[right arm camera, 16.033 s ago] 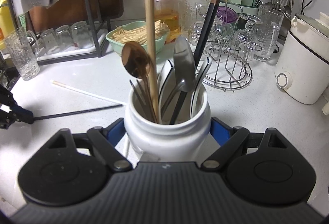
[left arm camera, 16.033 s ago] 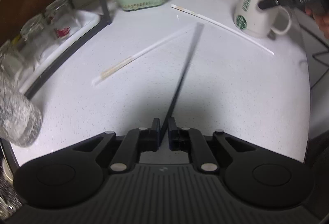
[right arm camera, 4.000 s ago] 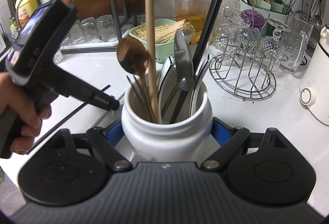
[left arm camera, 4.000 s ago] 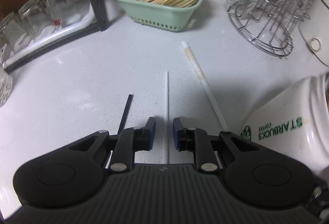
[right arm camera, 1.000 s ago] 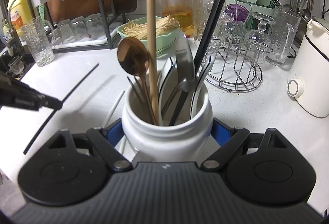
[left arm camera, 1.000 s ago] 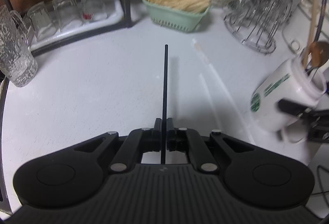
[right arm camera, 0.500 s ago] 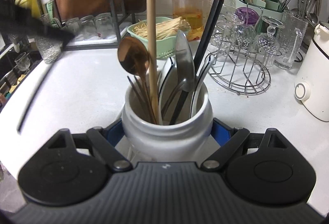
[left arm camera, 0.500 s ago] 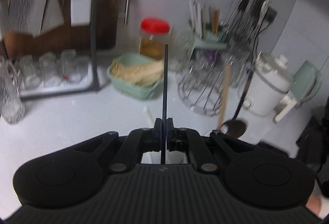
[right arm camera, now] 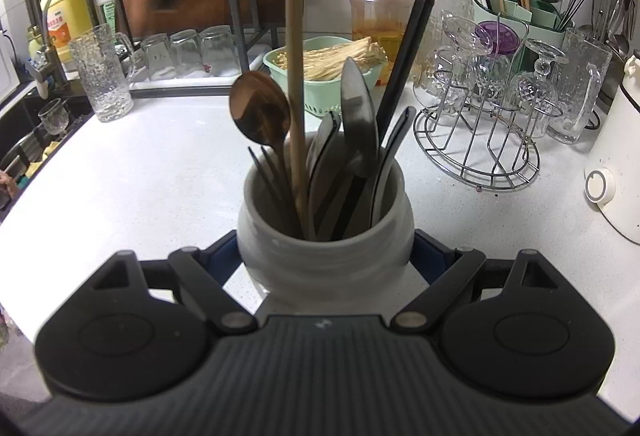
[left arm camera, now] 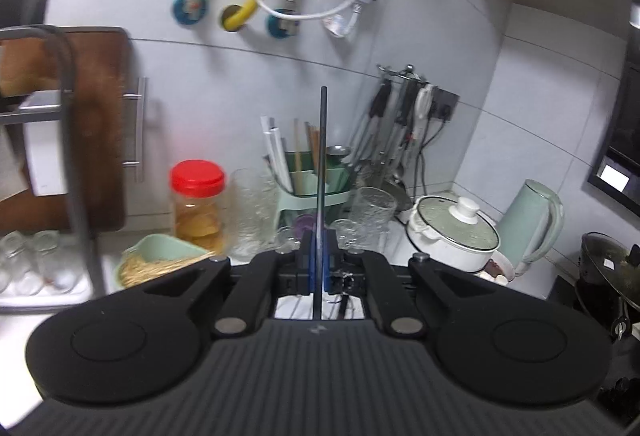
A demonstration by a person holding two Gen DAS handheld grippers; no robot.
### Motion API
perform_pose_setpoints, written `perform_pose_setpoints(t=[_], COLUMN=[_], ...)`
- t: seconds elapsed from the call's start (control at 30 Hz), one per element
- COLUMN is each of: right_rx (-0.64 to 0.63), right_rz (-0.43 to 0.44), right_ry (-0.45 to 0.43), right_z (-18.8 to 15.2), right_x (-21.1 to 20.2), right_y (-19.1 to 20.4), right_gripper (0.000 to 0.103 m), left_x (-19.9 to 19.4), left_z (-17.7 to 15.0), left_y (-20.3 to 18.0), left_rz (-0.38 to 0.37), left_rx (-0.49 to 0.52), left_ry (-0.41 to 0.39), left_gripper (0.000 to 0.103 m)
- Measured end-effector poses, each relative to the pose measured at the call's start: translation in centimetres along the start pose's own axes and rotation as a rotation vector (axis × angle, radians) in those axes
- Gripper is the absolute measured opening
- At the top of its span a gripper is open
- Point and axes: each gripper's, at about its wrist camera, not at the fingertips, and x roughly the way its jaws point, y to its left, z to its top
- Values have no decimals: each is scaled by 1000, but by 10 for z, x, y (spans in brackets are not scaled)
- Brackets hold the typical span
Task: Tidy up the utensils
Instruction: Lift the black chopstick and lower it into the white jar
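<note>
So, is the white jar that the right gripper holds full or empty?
Partly full: the white jar holds spoons, black chopsticks and a wooden stick, standing upright inside.

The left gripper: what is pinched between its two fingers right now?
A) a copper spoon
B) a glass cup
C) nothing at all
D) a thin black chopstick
D: the left gripper is shut on a thin black chopstick that runs straight out ahead of it.
</note>
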Motion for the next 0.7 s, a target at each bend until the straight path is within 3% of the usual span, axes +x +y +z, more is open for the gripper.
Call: perform_pose_setpoints(t=[0.33,0.7], right_rx=[-16,-15], right_rz=[12,15], right_ry=[-19,-50], right_z=[-3,-7], right_x=[-1,-3], right_y=[0,1], right_gripper=[91,90], left_x=[28,26], left_z=[-42,-82], left_y=[-5,8], left_rz=[-13,7], left_rx=[8,-21], left_ry=[-7,-47], left_gripper=[4,4])
